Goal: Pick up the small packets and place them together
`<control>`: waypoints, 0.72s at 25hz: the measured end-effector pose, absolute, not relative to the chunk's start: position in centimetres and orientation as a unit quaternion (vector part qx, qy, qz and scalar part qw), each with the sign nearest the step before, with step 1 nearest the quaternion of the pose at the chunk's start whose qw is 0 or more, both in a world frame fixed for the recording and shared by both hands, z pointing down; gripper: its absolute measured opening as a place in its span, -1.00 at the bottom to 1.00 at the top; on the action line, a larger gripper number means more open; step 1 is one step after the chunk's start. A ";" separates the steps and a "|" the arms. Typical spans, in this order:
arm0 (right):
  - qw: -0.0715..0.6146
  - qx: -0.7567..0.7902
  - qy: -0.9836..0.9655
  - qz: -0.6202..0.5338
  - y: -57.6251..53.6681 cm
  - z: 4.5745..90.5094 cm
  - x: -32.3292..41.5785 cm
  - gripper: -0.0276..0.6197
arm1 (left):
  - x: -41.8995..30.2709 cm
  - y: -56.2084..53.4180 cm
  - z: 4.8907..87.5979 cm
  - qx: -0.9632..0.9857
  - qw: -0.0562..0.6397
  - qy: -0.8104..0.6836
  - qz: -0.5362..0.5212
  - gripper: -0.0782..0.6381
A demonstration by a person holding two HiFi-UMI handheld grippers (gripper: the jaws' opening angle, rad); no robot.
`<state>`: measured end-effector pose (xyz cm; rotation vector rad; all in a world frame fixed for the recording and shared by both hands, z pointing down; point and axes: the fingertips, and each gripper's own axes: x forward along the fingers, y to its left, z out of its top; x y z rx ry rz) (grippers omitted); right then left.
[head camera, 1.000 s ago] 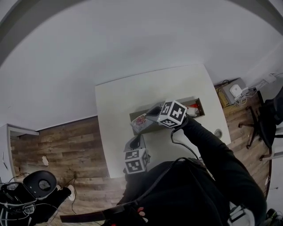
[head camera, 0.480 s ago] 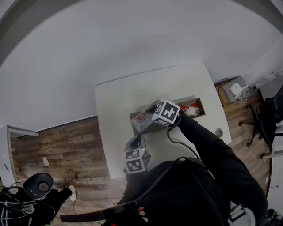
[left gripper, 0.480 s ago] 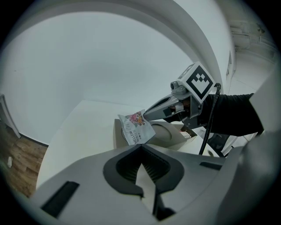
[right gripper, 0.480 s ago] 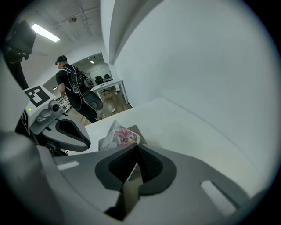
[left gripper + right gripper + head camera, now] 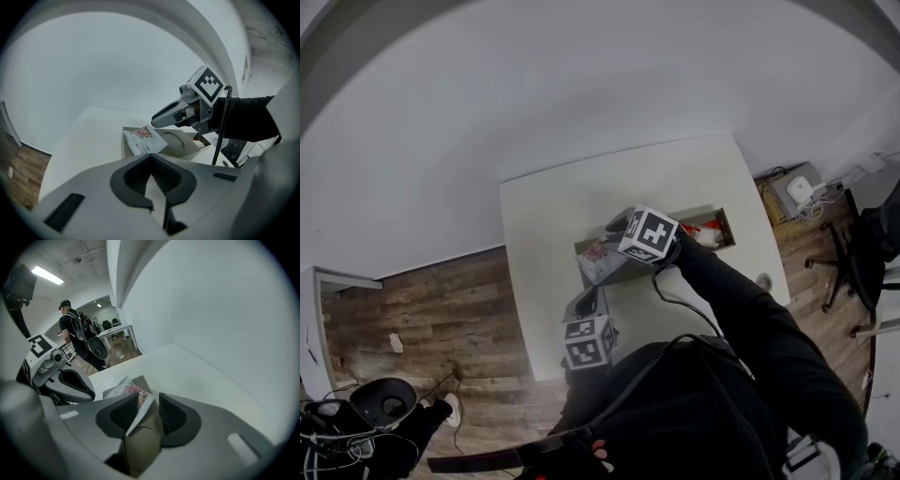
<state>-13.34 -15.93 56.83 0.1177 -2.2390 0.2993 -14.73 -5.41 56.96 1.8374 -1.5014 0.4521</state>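
R gripper (image 5: pixel 149 398) jaws have just been opening: pads apart, white serrated-edge packet w/ pink print (image 5: pixel 125 391) loose btwn them, at left end of grey-brown cardboard tray (image 5: pixel 180 143) on white table (image 5: pixel 93 131). L gripper (image 5: pixel 150 157) jaws together, empty, near tray.

- Wall (image 5: pixel 581 84): plain white, unbroken, fills the upper head view; the tabletop stands against it.
- Tabletop (image 5: pixel 548 220): white, rectangular, matt.
- Floor (image 5: pixel 422 305): wood-look planks in mixed browns, on both sides of the tabletop.
- Office chair (image 5: pixel 862 258): dark, splayed base legs, far right.
- Small white device (image 5: pixel 800 194): on the floor right of the tabletop, pale cables beside it.
- Dark round equipment (image 5: pixel 380 405): on the floor lower left, among tangled cables.
- Ceiling light (image 5: pixel 47 275): one bright strip.
- Desks (image 5: pixel 115 331): white, in the far open room.
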 end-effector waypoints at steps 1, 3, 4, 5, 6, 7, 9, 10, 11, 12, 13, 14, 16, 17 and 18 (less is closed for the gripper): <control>0.419 0.051 -0.899 0.120 -16.2 56.4 -13.2 -0.57 | -14.7 -5.5 56.9 0.711 0.355 -0.581 0.175 -0.78; 0.399 0.068 -0.907 0.113 -17.2 55.1 -12.3 -0.57 | -14.8 -5.5 56.9 0.711 0.354 -0.582 0.176 -0.78; 0.389 0.081 -0.911 0.108 -17.8 54.2 -11.5 -0.57 | -14.9 -5.5 56.9 0.710 0.352 -0.584 0.176 -0.78; 0.379 0.096 -0.914 0.105 -18.5 53.3 -10.3 -0.57 | -15.0 -5.5 56.9 0.709 0.351 -0.585 0.175 -0.78; 0.373 0.111 -0.915 0.102 -19.1 52.4 -8.9 -0.57 | -15.1 -5.5 56.9 0.709 0.351 -0.585 0.175 -0.78; 0.372 0.125 -0.914 0.099 -19.7 51.8 -7.2 -0.57 | -15.0 -5.5 57.0 0.710 0.353 -0.584 0.175 -0.78; 0.384 0.149 -0.906 0.100 -20.5 51.2 -3.4 -0.57 | -14.9 -5.5 57.1 0.712 0.355 -0.580 0.177 -0.78; 0.395 0.157 -0.899 0.104 -20.7 51.3 -1.5 -0.57 | -14.8 -5.5 57.1 0.713 0.355 -0.578 0.179 -0.78; 0.406 0.163 -0.892 0.111 -20.6 51.6 0.3 -0.57 | -14.7 -5.5 57.1 0.714 0.354 -0.576 0.180 -0.78; 0.417 0.167 -0.885 0.120 -20.5 52.1 1.9 -0.57 | -14.5 -5.5 57.1 0.716 0.352 -0.575 0.182 -0.78; 0.426 0.170 -0.879 0.132 -20.2 52.7 3.3 -0.57 | -14.3 -5.5 57.1 0.718 0.351 -0.573 0.183 -0.78; 0.433 0.171 -0.873 0.146 -19.9 53.5 4.5 -0.57 | -14.0 -5.6 57.0 0.719 0.350 -0.571 0.185 -0.78; 0.441 0.173 -0.863 0.175 -19.3 55.1 6.1 -0.57 | -13.7 -5.6 57.0 0.721 0.348 -0.569 0.188 -0.78; 0.442 0.173 -0.859 0.190 -19.0 56.0 6.6 -0.57 | -13.6 -5.6 57.1 0.721 0.348 -0.568 0.189 -0.78; 0.444 0.172 -0.855 0.205 -18.8 56.9 6.8 -0.57 | -13.5 -5.6 57.1 0.721 0.348 -0.568 0.190 -0.78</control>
